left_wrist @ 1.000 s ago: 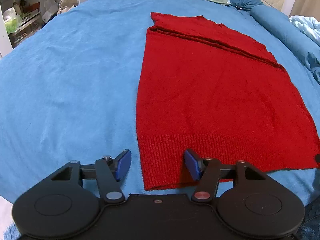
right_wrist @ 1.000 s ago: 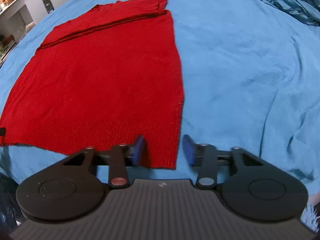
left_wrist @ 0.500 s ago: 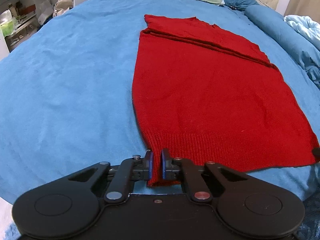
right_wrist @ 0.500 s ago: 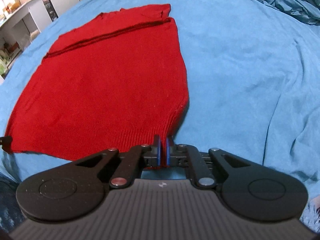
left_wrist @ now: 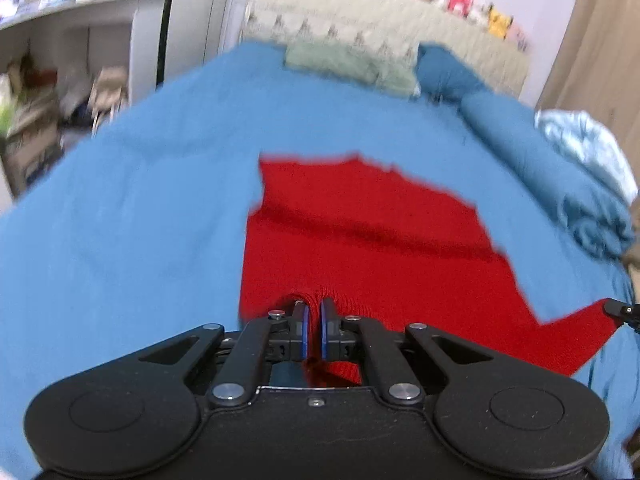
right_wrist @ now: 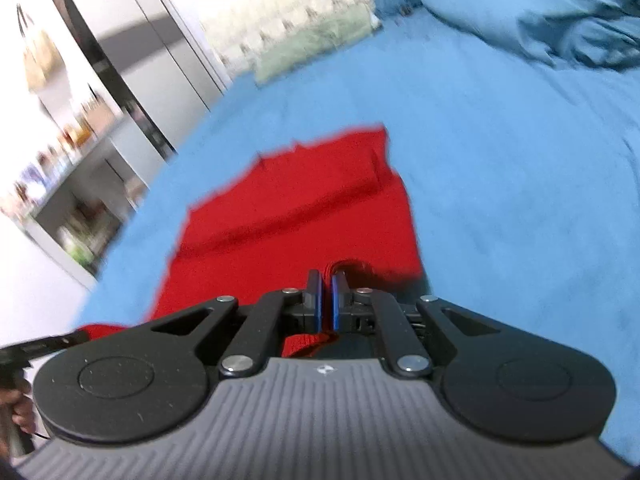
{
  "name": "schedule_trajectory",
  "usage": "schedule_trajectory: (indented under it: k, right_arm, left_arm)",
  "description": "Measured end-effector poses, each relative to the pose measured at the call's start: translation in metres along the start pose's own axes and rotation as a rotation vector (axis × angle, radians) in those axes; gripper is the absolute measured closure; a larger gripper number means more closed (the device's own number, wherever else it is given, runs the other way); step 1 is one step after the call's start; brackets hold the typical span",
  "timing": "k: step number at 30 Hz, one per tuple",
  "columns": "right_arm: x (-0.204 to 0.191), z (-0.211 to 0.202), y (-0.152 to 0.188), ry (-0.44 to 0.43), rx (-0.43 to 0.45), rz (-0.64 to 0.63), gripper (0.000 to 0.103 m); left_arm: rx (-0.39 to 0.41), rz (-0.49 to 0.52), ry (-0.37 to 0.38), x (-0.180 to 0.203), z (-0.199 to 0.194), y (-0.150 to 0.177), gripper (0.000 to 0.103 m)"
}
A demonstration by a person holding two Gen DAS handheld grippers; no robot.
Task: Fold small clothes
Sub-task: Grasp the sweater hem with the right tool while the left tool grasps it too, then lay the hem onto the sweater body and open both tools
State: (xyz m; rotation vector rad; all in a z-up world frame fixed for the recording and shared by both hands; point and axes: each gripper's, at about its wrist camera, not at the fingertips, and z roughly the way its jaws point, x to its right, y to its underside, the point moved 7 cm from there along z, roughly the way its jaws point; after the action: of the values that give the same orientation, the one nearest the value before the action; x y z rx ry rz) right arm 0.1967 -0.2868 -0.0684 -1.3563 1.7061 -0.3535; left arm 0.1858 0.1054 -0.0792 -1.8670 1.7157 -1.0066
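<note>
A red knit garment (left_wrist: 360, 232) lies on the blue bed (left_wrist: 120, 240), its sleeves folded across the far end. My left gripper (left_wrist: 313, 312) is shut on the garment's near left hem corner and holds it lifted above the bed. My right gripper (right_wrist: 326, 284) is shut on the near right hem corner of the garment (right_wrist: 288, 208), also lifted. The right gripper's tip (left_wrist: 618, 310) shows at the right edge of the left wrist view, with red cloth stretched to it. Both views are motion-blurred.
A green pillow (left_wrist: 348, 64) and a blue pillow (left_wrist: 452, 68) lie at the headboard. A rumpled blue duvet (right_wrist: 560, 12) lies along the bed's right side. White shelves (left_wrist: 48, 80) with clutter stand left of the bed.
Both grippers, shut on the hem corners half a second ago, have lifted the hem and carried it forward toward the far end. The cameras now tilt up toward the headboard.
</note>
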Motion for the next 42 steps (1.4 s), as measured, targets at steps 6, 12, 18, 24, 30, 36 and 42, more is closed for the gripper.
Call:
schedule_trajectory:
  k: [6, 12, 18, 24, 30, 36, 42]
  right_arm:
    - [-0.014, 0.076, -0.125, -0.023, 0.101, 0.001, 0.083]
    - [0.011, 0.225, -0.186, 0.079, 0.048, 0.023, 0.083]
    - [0.052, 0.336, -0.163, 0.180, -0.043, 0.009, 0.083]
    - [0.070, 0.372, -0.175, 0.170, -0.022, 0.044, 0.083]
    - [0.053, 0.334, -0.181, 0.166, 0.095, -0.057, 0.029]
    - [0.011, 0.305, -0.115, 0.083, 0.017, -0.307, 0.027]
    - [0.025, 0.335, -0.050, 0.146, -0.093, -0.305, 0.028]
  left_arm:
    - [0.089, -0.061, 0.005, -0.006, 0.076, -0.128, 0.097]
    - [0.030, -0.133, -0.050, -0.028, 0.215, -0.197, 0.098]
    - [-0.093, -0.229, -0.078, -0.056, 0.328, -0.174, 0.098]
    - [-0.119, -0.299, -0.058, -0.076, 0.364, -0.182, 0.094]
    - [0.017, -0.280, -0.066, -0.071, 0.311, -0.204, 0.050]
    - [0.052, 0.011, -0.049, -0.027, 0.250, -0.163, 0.029]
    - [-0.100, 0.125, -0.039, -0.007, 0.286, -0.093, 0.029]
